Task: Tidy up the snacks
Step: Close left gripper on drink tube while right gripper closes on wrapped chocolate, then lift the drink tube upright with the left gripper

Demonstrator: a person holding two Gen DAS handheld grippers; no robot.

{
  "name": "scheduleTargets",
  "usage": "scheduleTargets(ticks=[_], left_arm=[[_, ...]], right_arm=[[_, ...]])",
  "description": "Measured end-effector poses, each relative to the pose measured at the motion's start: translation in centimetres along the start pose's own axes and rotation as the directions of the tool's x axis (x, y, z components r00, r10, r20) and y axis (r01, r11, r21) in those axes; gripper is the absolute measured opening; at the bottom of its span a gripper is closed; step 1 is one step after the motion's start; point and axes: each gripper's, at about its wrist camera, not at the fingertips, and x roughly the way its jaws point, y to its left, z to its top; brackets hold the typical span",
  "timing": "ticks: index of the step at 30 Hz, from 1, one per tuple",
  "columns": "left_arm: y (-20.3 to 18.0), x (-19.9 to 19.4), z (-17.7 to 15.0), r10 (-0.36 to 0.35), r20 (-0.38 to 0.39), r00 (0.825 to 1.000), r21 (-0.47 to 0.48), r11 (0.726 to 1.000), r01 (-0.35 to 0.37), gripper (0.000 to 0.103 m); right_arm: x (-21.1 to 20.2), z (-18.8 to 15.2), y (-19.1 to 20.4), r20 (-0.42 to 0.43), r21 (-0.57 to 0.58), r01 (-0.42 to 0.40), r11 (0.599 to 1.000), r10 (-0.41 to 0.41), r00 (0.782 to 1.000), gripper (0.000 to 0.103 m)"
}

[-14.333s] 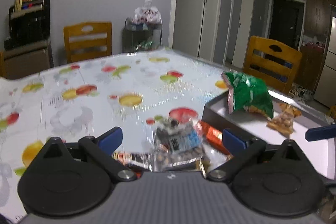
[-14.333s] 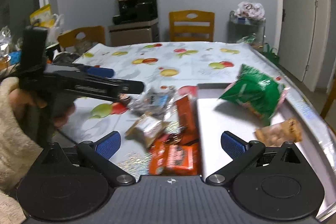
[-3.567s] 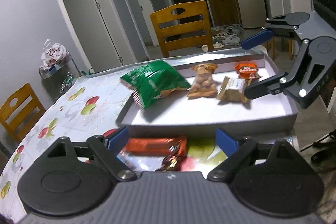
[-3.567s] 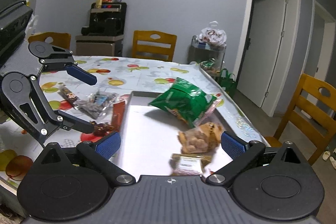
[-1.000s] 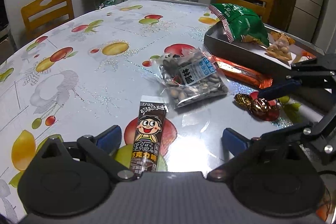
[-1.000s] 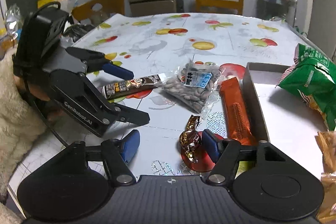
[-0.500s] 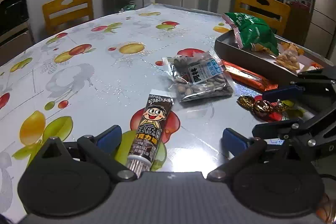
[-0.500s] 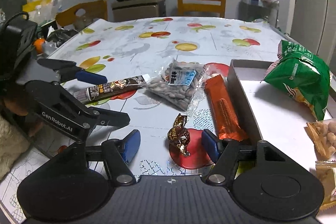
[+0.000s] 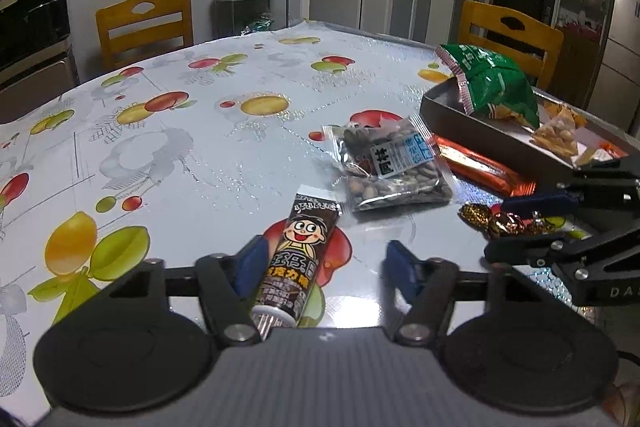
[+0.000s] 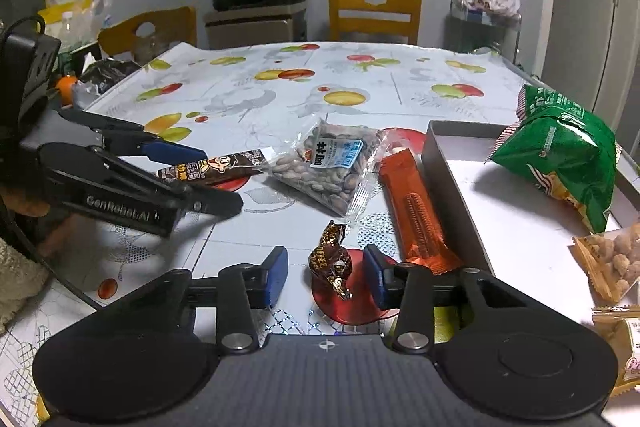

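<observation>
Right wrist view, near to far: right gripper point(image 10: 325, 273), lower centre, jaws closing around a gold-and-brown foil-wrapped candy point(image 10: 331, 261), pads not yet touching; left gripper point(image 10: 208, 175), left, closing around a brown cartoon-printed chocolate stick point(image 10: 216, 166); grey rectangular tray point(image 10: 448, 163), right.

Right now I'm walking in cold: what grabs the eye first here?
The green snack bag propped in the grey tray at the right. Then the two grippers closing at once: the left gripper around the chocolate stick, the right gripper around the foil-wrapped candy on the fruit-print tablecloth.
</observation>
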Motion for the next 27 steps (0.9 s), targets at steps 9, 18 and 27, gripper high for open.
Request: scheduleTargets(ticks=[9, 18, 27], left_arm=[[0.4, -0.2, 0.0, -0.006, 0.013, 1.0, -0.013, 1.0, 0.006, 0.023], [-0.5, -0.9, -0.6, 0.006, 0.017, 1.0, -0.017, 1.0, -0.005, 0.022], [-2.0, -2.8, -2.1, 0.031, 0.028, 0.999, -0.043, 0.999, -0.03, 0.022]], right_arm=[[-0.3, -0.2, -0.2, 0.01, 0.001, 0.005, 1.0, -0.005, 1.0, 0.026], [-0.9, -0.5, -0.2, 0.024, 0.002, -0.024, 1.0, 0.024, 0.999, 0.025], [-2.7, -0.8, -0.2, 0.058, -0.033, -0.067, 0.997, 0.069, 0.996, 0.025]])
